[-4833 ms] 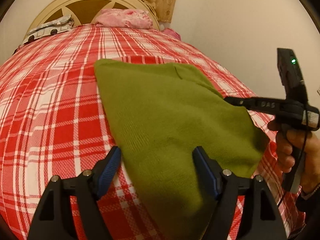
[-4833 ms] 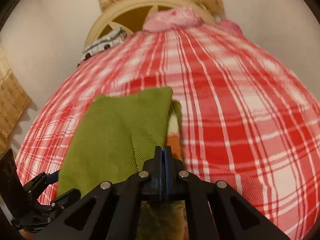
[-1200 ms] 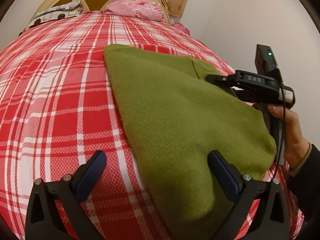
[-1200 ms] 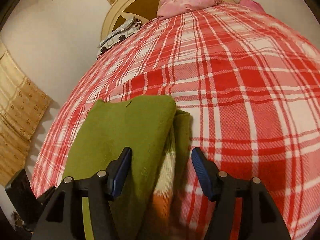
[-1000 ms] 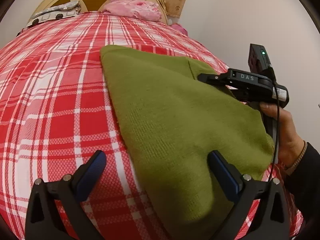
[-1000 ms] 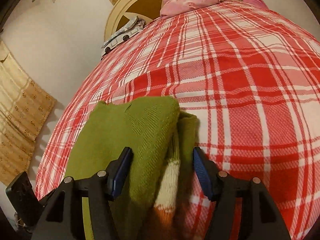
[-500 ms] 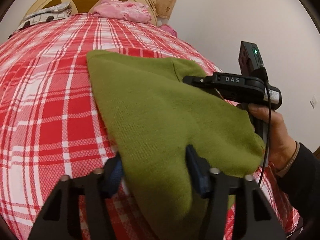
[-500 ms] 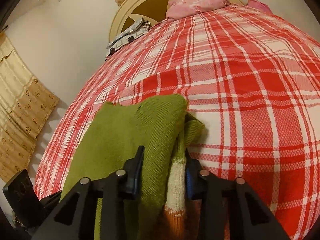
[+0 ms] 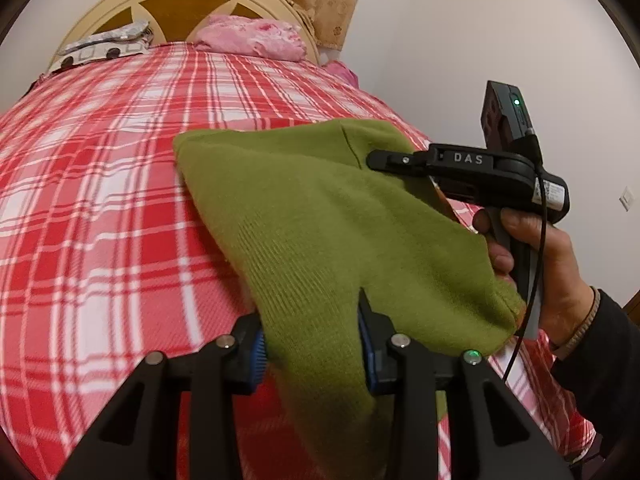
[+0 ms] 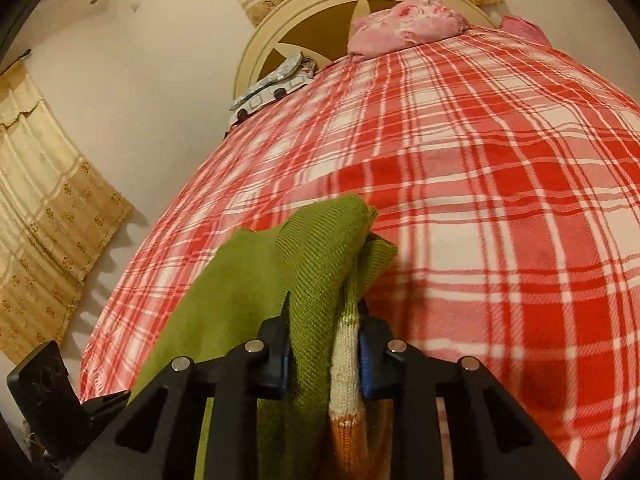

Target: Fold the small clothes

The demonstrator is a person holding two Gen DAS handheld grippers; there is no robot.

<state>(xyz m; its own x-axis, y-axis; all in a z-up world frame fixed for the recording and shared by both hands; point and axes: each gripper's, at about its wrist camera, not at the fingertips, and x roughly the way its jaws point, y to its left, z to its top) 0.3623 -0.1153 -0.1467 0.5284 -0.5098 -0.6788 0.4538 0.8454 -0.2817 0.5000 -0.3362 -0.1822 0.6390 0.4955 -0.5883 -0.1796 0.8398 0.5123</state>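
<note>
Sweater (image 9: 320, 216) between both grippers' fingers (image 9: 366, 352)

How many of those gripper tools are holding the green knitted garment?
2. The left gripper clamps the green knitted garment at its near edge; the right gripper clamps the bunched edge on the other side. Their jaws have just been closing on it.

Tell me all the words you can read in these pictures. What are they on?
"DAS": white letters on the black right gripper, seen from the left wrist.
White sticker on the gripper's body: print too small to read.
Nothing else has writing.
</note>
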